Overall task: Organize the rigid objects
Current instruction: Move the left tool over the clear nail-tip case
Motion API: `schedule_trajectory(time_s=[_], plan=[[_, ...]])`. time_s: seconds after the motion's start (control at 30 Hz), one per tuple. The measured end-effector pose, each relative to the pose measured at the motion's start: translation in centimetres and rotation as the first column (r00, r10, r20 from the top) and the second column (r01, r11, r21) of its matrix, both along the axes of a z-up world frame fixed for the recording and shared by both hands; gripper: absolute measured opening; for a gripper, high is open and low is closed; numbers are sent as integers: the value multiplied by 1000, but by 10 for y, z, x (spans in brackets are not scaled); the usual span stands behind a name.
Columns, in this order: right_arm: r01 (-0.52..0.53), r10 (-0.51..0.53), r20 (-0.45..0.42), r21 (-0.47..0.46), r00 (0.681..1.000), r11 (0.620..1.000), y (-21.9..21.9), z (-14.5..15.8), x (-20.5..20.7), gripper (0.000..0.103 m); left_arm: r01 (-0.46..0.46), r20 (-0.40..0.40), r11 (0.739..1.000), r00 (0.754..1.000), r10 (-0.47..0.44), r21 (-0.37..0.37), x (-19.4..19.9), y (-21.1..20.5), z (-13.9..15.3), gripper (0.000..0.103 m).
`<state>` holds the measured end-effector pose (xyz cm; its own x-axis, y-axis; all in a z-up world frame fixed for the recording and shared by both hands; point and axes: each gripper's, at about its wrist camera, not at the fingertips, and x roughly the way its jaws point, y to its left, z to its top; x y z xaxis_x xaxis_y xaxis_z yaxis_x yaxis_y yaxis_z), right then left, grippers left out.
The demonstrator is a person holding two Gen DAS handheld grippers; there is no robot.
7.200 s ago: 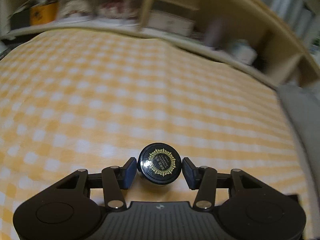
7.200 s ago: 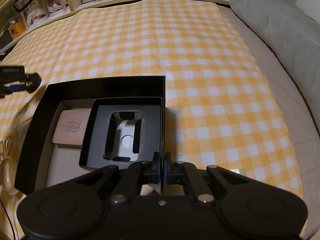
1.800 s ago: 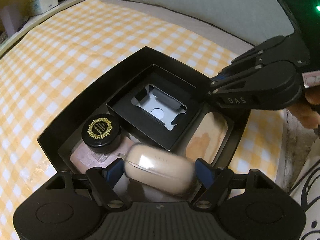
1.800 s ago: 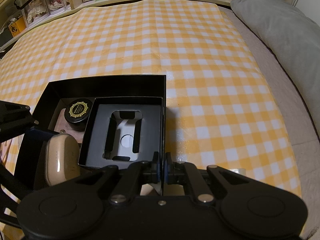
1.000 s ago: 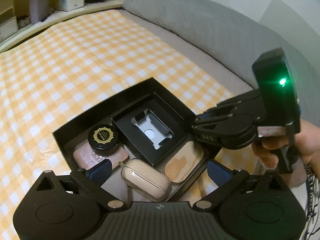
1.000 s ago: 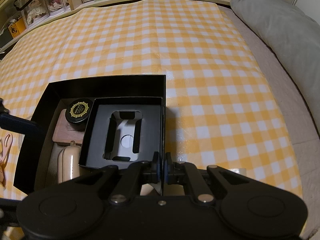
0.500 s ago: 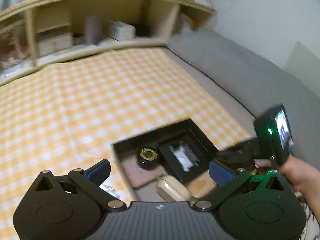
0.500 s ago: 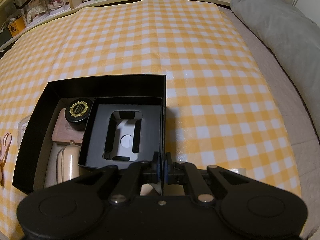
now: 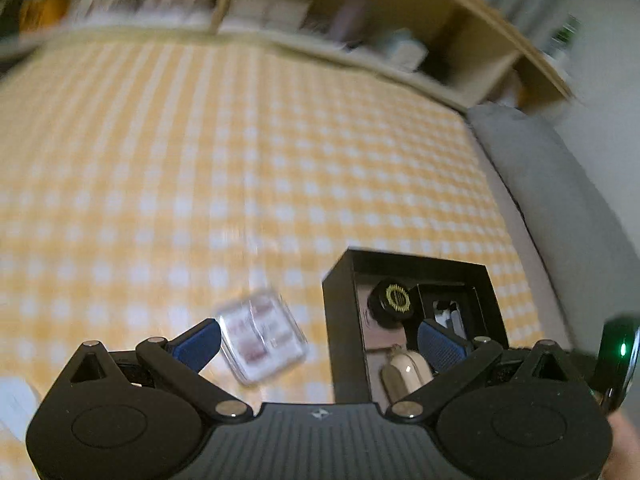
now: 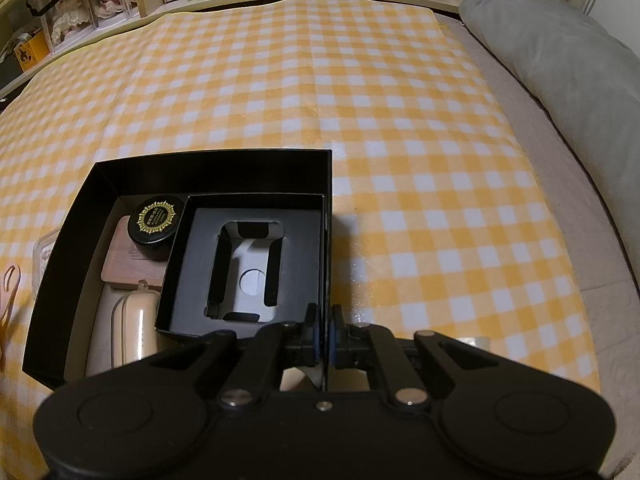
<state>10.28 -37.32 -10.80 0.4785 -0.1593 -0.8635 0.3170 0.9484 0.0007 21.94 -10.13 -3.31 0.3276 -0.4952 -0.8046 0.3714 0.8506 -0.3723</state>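
Left gripper (image 9: 318, 340) gapes wide, empty, above a clear case (image 9: 262, 340); right gripper (image 10: 325, 338) pinches the black box (image 10: 200, 162) wall. A blurred, hurried grab could knock the case away.

In the open box (image 10: 208, 168) on the checked cloth (image 10: 320, 80), an insert tray (image 10: 256, 264) fills the right side; left of it a round jar (image 10: 154, 220) rests on a wooden block (image 10: 124, 268), an earbud case (image 10: 134, 328) nearer.

Left gripper (image 9: 318, 338) gapes wide; right gripper (image 10: 324, 330) fingers pinched together.

Dim warm light; left view motion-blurred, right sharp; fisheye-bent edges.
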Motion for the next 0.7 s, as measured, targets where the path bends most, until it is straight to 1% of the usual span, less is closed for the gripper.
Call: schedule_trajectory(time_s=[0.03, 0.1, 0.27, 0.37, 0.43, 0.5, 0.57, 0.7], plan=[[0, 0, 0, 0, 1000, 1000, 0, 0, 0, 5, -22, -32, 1000, 999, 22, -4, 3, 0, -7, 103], [-2, 2, 0, -2, 1000, 1000, 0, 0, 0, 5, -59, -61, 998, 996, 60, 20, 6, -3, -21, 103], [-1, 1, 0, -3, 1000, 1000, 0, 0, 0, 6, -127, -55, 985, 989, 134, 113, 16, -12, -48, 103], [0, 0, 0, -3, 1000, 1000, 1, 0, 0, 6, -173, -60, 976, 981, 182, 136, 27, -14, -60, 103], [-1, 1, -1, -4, 1000, 1000, 0, -1, 0, 6, -222, -65, 965, 970, 233, 142, 32, -16, -67, 103], [-1, 1, -1, -5, 1000, 1000, 1, -1, 0, 7, -251, -63, 957, 963, 262, 146, 36, -18, -73, 103], [0, 0, -1, -4, 1000, 1000, 1, 0, 0, 7, -256, -57, 953, 962, 268, 165, 40, -24, -80, 103], [0, 0, -1, -5, 1000, 1000, 1, -1, 0, 7, -237, -64, 950, 965, 254, 205, 43, -30, -95, 103]])
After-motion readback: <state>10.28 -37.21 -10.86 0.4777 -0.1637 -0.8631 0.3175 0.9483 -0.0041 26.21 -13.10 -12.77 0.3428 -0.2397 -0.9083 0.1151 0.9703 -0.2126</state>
